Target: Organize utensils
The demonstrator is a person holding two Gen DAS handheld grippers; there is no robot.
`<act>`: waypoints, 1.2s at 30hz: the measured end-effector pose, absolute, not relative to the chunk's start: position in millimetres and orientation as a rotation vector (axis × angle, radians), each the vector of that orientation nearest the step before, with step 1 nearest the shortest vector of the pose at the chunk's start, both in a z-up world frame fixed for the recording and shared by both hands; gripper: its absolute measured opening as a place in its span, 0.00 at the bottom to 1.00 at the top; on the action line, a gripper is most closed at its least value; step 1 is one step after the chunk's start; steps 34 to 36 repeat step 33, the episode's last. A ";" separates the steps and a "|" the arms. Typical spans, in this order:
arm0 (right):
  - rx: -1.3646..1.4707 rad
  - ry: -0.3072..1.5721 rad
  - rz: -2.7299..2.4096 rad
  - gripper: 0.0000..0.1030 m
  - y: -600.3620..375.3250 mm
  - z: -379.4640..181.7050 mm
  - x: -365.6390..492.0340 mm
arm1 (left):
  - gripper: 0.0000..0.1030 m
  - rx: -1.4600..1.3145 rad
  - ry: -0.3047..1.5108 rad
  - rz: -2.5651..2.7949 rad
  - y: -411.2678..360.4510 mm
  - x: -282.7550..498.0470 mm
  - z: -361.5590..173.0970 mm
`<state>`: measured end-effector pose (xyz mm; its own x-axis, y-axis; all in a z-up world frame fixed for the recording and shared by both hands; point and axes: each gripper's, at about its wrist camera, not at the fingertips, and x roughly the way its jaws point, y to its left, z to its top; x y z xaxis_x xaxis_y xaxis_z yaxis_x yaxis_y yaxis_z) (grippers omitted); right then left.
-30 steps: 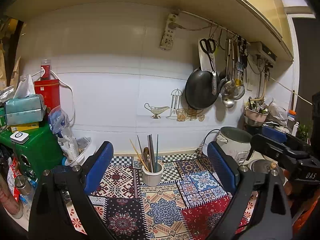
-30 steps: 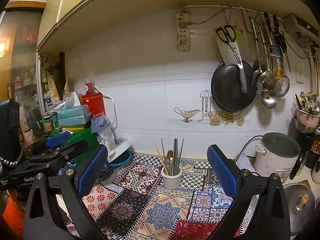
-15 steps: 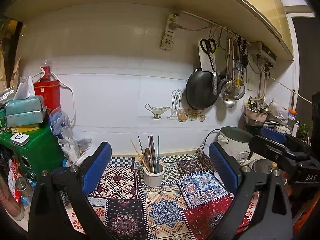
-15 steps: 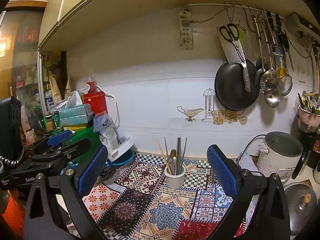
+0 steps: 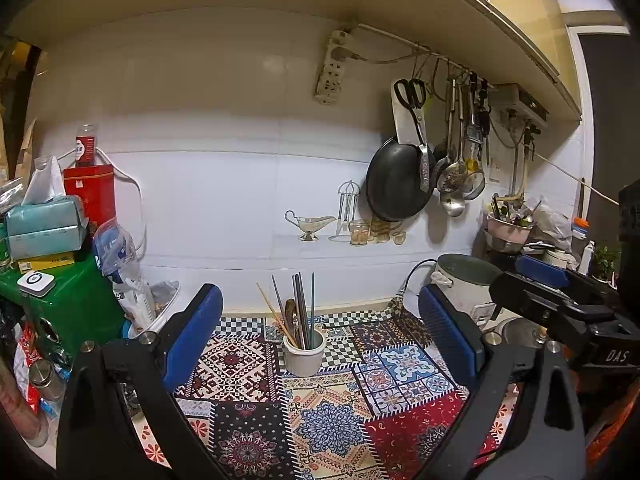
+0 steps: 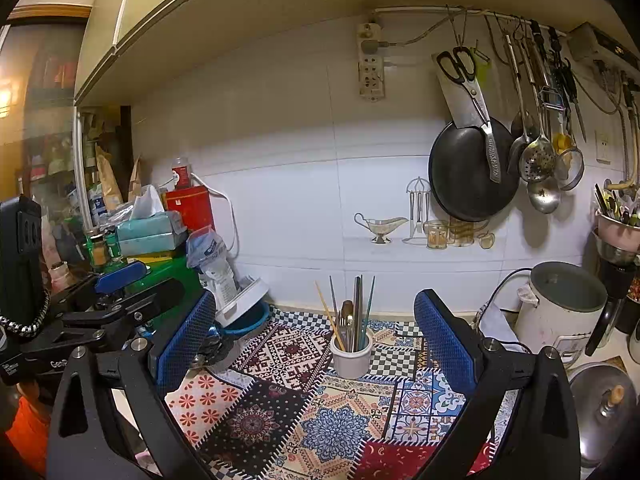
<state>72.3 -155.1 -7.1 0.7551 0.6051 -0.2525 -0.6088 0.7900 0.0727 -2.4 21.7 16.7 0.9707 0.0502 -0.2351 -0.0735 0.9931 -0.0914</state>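
Patchwork cloth (image 5: 328,412) covers your counter, all reds, blues and checks, with white tile wall behind. Right in the middle of it stands the white holder cup (image 5: 303,354), upright, and the utensils (image 5: 298,312) are bunched inside it: chopsticks and dark handles poking up, one pale stick leaning off to the left. From your right wrist view the same cup (image 6: 351,356) sits just left of centre between your fingers, nothing touching it.

Your left gripper (image 5: 320,336) hangs wide apart, blue pads empty, framing the cup from well back. Your right gripper (image 6: 314,344) is spread just as wide, nothing between its pads either.

Move outward: a white rice cooker (image 6: 560,308) stands on the right side of the counter, its cord trailing down to the cloth. Above it a black pan (image 6: 470,176) hangs on the wall with scissors (image 6: 464,72) and ladles (image 6: 538,160) beside it. Over on the left, a tissue box (image 5: 44,222) rests on a green container (image 5: 76,304), with a red tin (image 5: 90,196) behind.
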 end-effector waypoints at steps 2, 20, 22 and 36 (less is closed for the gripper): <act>-0.011 0.272 0.659 0.96 -155.0 -6.7 72.9 | 0.96 -0.097 0.234 0.059 21.1 -1.7 17.0; 0.000 0.264 0.634 0.96 -156.2 -4.4 78.4 | 0.96 -0.097 0.238 0.017 19.9 9.5 18.4; -0.001 0.262 0.632 0.96 -156.2 -4.3 78.5 | 0.96 -0.098 0.238 0.014 20.1 10.3 18.5; 0.000 0.269 0.630 0.96 -155.0 -6.2 88.5 | 0.96 -0.098 0.240 0.017 22.0 20.5 17.3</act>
